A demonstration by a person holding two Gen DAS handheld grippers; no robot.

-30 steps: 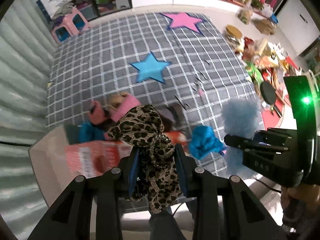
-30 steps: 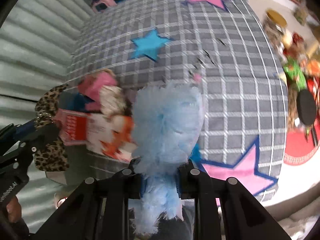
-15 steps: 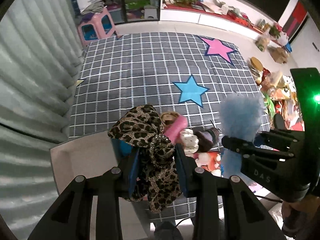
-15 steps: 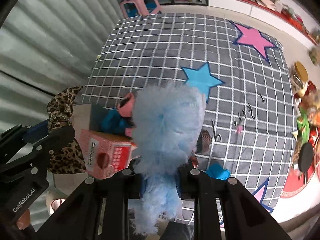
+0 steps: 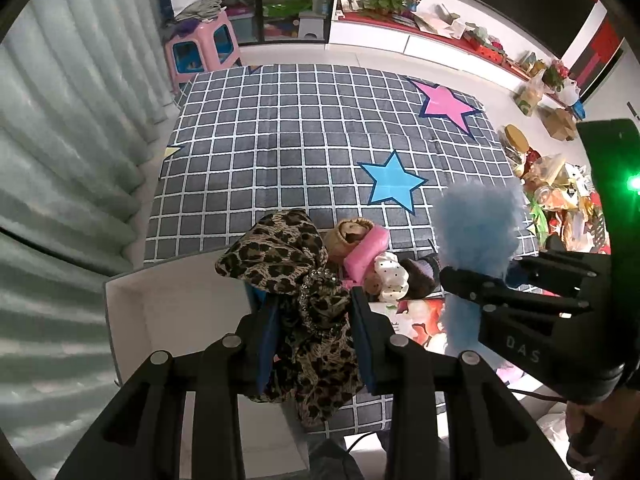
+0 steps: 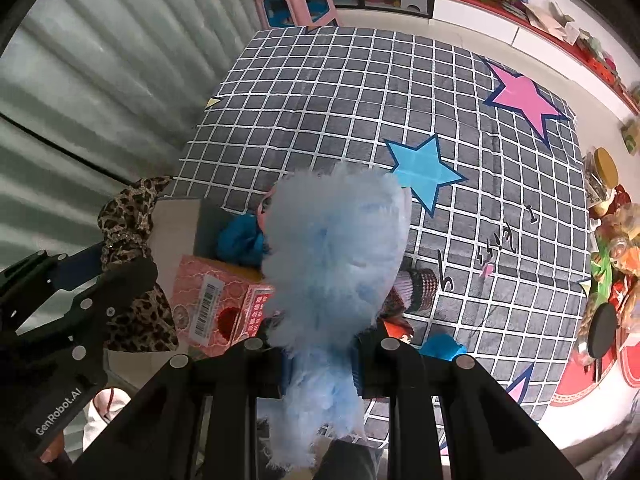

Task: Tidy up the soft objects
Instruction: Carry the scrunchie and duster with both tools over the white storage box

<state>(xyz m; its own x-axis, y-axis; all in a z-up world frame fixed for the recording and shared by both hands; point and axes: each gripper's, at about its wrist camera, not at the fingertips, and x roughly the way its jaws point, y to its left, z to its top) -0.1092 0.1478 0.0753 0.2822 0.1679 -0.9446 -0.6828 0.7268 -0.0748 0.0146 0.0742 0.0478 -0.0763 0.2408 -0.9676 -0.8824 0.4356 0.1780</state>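
Two soft things aloft, one per gripper. Leopard-print fabric piece (image 5: 298, 300), with a beaded knot at its middle, pinched between the blue pads of the left gripper (image 5: 314, 332); jaws narrowed onto the cloth, loose ends spilling above and below the pads. Pale blue fluffy piece (image 6: 336, 264) clamped in the right gripper (image 6: 320, 364), jaws nearly closed, fluff bulging out above and trailing beneath. Both held near the middle, probably so neither end drags on what lies under them.

Below, at the near edge of the checked mat (image 5: 304, 128): an open cardboard box (image 5: 132, 312), pale and bare inside where visible, standing beside a red printed box (image 6: 218, 304). Likely the destination, hence both grippers poised steeply downward over that spot. Beside and behind the red box, a small heap not yet sorted: pink roll (image 5: 366, 250), tan roll (image 5: 348, 234), white dotted piece (image 5: 390, 276), dark knitted piece (image 6: 418, 290), teal piece (image 6: 242, 238). Another bit of teal (image 6: 442, 346) on the mat just right of the right gripper's fingers.

Farther out, blue star (image 5: 390, 184) and pink star (image 5: 448, 104) printed on the mat, pink stool (image 5: 202, 50) by the curtain, clutter along the right-hand floor. Side-by-side carrying seemingly meant to drop both pieces in one trip; exact compartment impossible to tell.
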